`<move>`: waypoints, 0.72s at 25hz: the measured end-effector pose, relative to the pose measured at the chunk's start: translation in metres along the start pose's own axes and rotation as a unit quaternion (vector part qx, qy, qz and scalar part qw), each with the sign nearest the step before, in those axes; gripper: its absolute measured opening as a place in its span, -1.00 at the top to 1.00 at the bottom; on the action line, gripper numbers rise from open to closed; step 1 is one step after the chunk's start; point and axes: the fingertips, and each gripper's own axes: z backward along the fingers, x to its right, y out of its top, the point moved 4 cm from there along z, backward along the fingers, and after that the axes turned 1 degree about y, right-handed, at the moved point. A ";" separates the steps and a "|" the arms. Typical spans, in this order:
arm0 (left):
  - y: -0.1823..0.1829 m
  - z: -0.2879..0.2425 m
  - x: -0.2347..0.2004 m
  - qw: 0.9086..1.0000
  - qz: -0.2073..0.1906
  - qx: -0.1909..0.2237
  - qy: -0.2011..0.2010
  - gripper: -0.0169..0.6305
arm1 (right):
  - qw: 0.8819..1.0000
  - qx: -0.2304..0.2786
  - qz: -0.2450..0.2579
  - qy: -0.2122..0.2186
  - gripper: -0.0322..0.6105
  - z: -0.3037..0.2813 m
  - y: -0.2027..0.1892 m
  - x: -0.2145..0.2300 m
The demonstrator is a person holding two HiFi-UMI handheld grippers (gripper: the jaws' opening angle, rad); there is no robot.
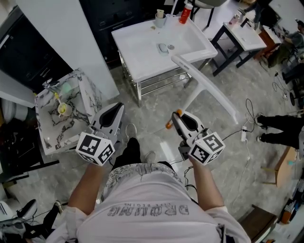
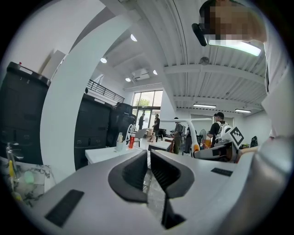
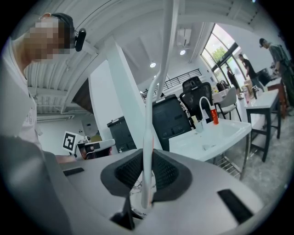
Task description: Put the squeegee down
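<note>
Grey mottled floor fills the head view, seen from steeply above. At the top stands a white tabletop with a sunken basin, on a metal frame. A red bottle and a cup sit at its far edge. To the left, beside a white pillar, is a smaller marble-patterned sink. Cables trail over the floor on the right, near another person's dark-trousered legs.

At the bottom of the view a person in a white T-shirt holds a claw in each hand.

The right claw is clamped on the squeegee, which is white and has a long handle with an orange end. Seen from the right gripper view, the handle stands upright between the two dark ribbed pads, and both press against it. The grip is low on the handle, just above the orange end. From there the handle runs up and away to the long crossbar blade. The blade hangs in the air over the floor, by the tabletop's front right corner. One end of the blade overlaps the tabletop's edge in the picture; whether it touches cannot be told.

The left claw is closed down to a thin slit and holds nothing. It is held level, well apart from the squeegee.
</note>
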 end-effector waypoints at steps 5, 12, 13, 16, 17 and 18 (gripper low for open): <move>0.001 -0.032 -0.034 1.000 0.000 -0.004 -0.004 0.83 | 1.000 -0.003 -0.003 -0.011 0.70 -0.034 0.008 0.025; 0.012 -0.090 -0.096 1.000 0.001 -0.008 -0.012 0.83 | 1.000 -0.009 -0.009 -0.026 0.70 -0.098 0.028 0.061; 0.013 -0.096 -0.104 1.000 0.002 -0.010 -0.012 0.83 | 1.000 -0.010 -0.012 -0.027 0.70 -0.107 0.031 0.065; 0.015 -0.116 -0.127 1.000 0.007 -0.012 -0.014 0.83 | 0.999 -0.014 -0.014 -0.033 0.70 -0.131 0.040 0.079; 0.016 -0.122 -0.134 1.000 0.009 -0.013 -0.015 0.83 | 0.999 -0.016 -0.015 -0.035 0.70 -0.138 0.042 0.084; 0.016 -0.127 -0.141 1.000 0.010 -0.016 -0.015 0.83 | 0.999 -0.019 -0.015 -0.036 0.70 -0.146 0.043 0.088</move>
